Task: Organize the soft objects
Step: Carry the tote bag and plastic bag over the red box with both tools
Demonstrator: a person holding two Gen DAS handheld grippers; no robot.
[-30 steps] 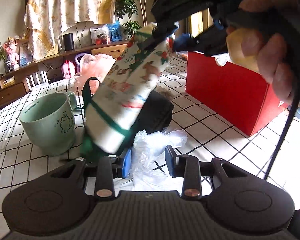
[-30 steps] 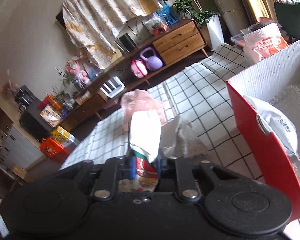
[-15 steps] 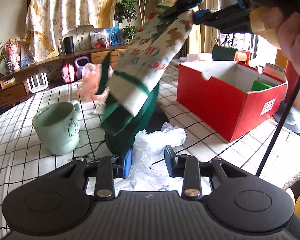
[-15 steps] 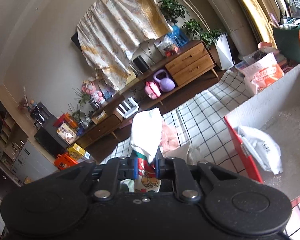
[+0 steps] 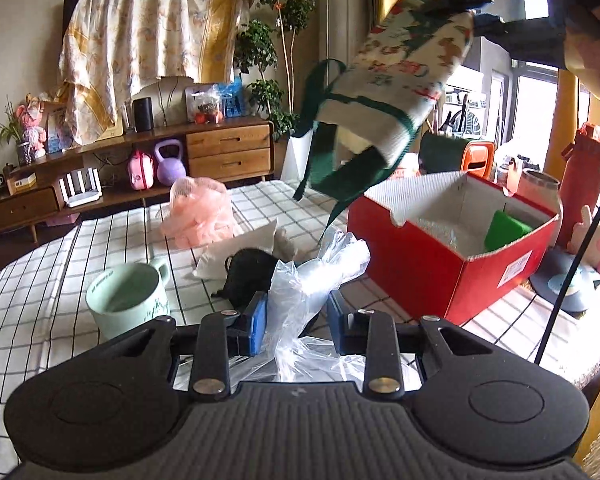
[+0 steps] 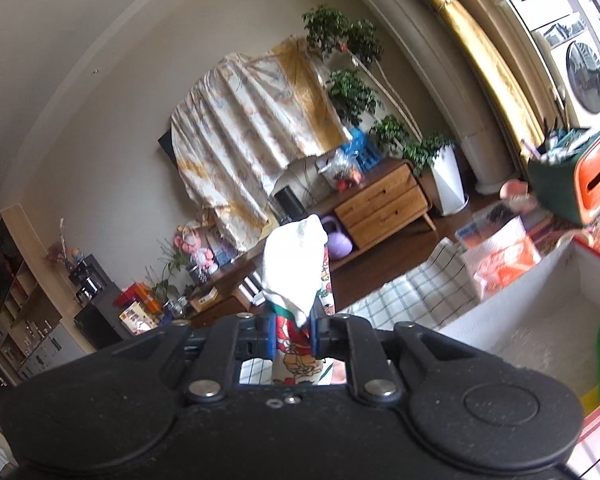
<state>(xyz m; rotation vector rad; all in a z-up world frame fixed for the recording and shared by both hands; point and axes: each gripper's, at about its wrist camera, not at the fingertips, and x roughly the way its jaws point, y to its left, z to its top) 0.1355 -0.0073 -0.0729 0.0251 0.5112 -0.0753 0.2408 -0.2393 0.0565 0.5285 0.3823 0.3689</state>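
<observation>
Up in the air, the right tool [image 6: 293, 334] is clamped narrow on a printed fabric pouch [image 5: 400, 92] — cream cloth with red and green festive figures and dark green trim. Seen from the left wrist camera, the pouch hangs tilted above the near left corner of the red box [image 5: 440, 280], its green strap [image 5: 320, 120] dangling free. From the right wrist camera, a white fold of the same cloth [image 6: 296, 268] sticks up between the blue pads [image 6: 271, 334].

Lower down, the left tool [image 5: 296, 320] has a crumpled clear plastic bag [image 5: 312, 280] between its blue pads; the bag touches the left-hand one, while a gap shows at the other, so the jaws stand fairly wide.

Inside the box, a green item [image 5: 504, 232] leans against the far wall. On the checked desk [image 5: 40, 280] sit a mint-green mug [image 5: 128, 300], a black soft item [image 5: 248, 272] just beyond the tool, a white pouch [image 5: 236, 248] and a pink plastic bag [image 5: 198, 216].
</observation>
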